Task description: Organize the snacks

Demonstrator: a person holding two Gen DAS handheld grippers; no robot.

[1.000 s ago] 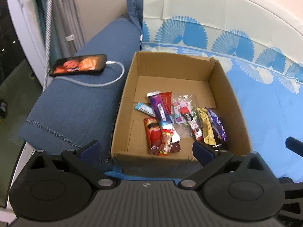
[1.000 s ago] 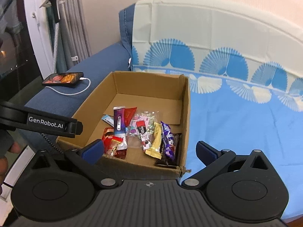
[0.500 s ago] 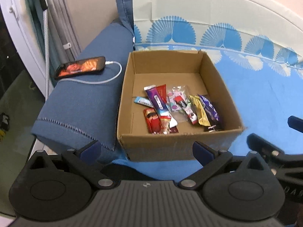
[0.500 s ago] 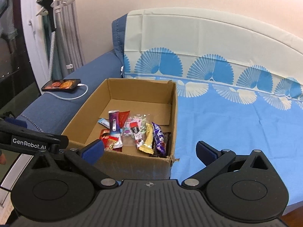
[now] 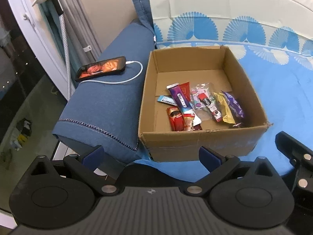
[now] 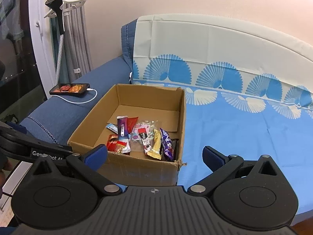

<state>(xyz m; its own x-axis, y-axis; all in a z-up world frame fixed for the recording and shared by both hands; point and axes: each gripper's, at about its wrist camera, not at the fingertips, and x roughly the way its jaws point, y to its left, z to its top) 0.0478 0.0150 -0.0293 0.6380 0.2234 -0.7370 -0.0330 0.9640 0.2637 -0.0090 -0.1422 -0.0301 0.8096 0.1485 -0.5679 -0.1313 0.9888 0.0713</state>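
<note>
An open cardboard box (image 5: 201, 139) (image 6: 137, 168) sits on the blue bed sheet against the sofa arm. Several snack packets lie in its near half, among them a purple tube (image 5: 179, 98) (image 6: 122, 130), a red packet (image 5: 175, 118), a yellow bar (image 5: 225, 107) (image 6: 155, 145) and a purple bar (image 5: 233, 103) (image 6: 167, 144). My left gripper (image 5: 151, 154) is open and empty, in front of the box's near wall. My right gripper (image 6: 154, 155) is open and empty, held back from the box's near right corner.
A phone (image 5: 100, 71) (image 6: 69, 88) on a white charging cable lies on the blue sofa arm (image 5: 105, 105) left of the box. The blue patterned sheet (image 6: 244, 133) spreads to the right. A window, curtain and a clip stand are at the far left.
Both grippers have pulled back and up from the box, so the whole box shows and looks smaller. The snacks have not moved. Both grippers stay open.
</note>
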